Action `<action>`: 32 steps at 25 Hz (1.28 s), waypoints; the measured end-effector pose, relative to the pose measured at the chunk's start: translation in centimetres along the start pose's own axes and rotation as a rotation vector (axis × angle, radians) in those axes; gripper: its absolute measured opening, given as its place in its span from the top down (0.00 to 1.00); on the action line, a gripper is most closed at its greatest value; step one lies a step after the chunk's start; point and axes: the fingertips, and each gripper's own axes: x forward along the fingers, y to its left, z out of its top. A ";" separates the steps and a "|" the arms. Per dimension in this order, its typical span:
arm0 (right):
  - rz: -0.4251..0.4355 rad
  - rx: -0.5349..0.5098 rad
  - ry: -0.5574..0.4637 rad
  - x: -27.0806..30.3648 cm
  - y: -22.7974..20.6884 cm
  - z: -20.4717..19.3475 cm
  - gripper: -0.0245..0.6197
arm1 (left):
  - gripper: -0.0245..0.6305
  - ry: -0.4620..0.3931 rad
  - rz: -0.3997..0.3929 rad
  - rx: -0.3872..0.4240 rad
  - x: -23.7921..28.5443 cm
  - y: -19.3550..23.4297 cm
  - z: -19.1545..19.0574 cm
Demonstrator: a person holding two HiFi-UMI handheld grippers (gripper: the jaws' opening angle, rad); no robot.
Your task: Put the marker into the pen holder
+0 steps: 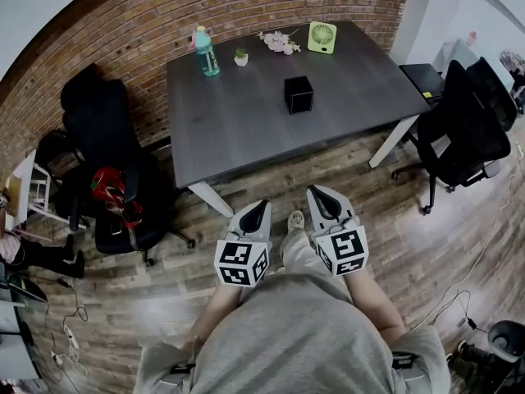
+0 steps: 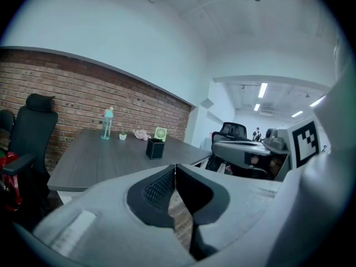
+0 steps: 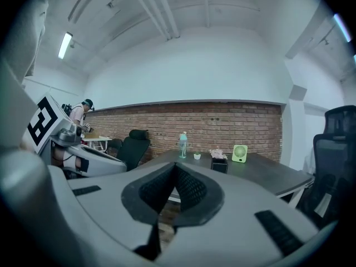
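The left hand-held gripper point(image 1: 259, 207) and right hand-held gripper point(image 1: 317, 194) are both pressed together and empty. The black pen holder point(image 1: 299, 94) stands well ahead of them on the tabletop point(image 1: 238, 125).

Even, bright ceiling-strip light; strong fisheye bending, dark vignetted corners

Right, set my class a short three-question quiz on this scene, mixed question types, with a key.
1. True or false: the left hand-held gripper is over the table.
2. Which thing on the table stands nearest the person? A) bottle B) pen holder C) fan
3. Fill in: the jaws of the right hand-held gripper are ____ (open/shut).

Key: 1 false, it is held over the floor, short of the table; 2 B; 3 shut.
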 end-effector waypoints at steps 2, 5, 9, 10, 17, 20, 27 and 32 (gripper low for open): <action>0.001 0.002 -0.001 -0.1 0.1 0.1 0.96 | 0.93 -0.002 0.000 0.001 -0.2 -0.1 0.1; 0.000 0.004 -0.001 -0.2 0.1 0.2 0.96 | 0.93 -0.004 0.001 0.001 -0.3 -0.1 0.1; -0.015 -0.005 0.011 -0.3 -0.1 -0.2 0.96 | 0.93 -0.002 0.002 0.005 -0.3 -0.3 0.0; -0.017 -0.006 0.012 -0.4 -0.1 -0.2 0.96 | 0.93 0.000 0.002 0.006 -0.3 -0.4 0.0; -0.016 0.001 0.009 -0.4 -0.2 -0.3 0.96 | 0.93 0.001 0.003 0.011 -0.2 -0.5 -0.1; -0.014 0.009 0.007 -0.4 -0.1 -0.3 0.96 | 0.93 0.001 0.002 0.012 -0.3 -0.5 0.0; -0.016 0.010 0.008 -0.4 -0.2 -0.3 0.96 | 0.93 0.007 0.002 0.010 -0.4 -0.5 -0.2; -0.022 0.012 0.011 -0.4 -0.3 -0.5 0.96 | 0.93 0.008 -0.002 0.011 -0.3 -0.5 -0.4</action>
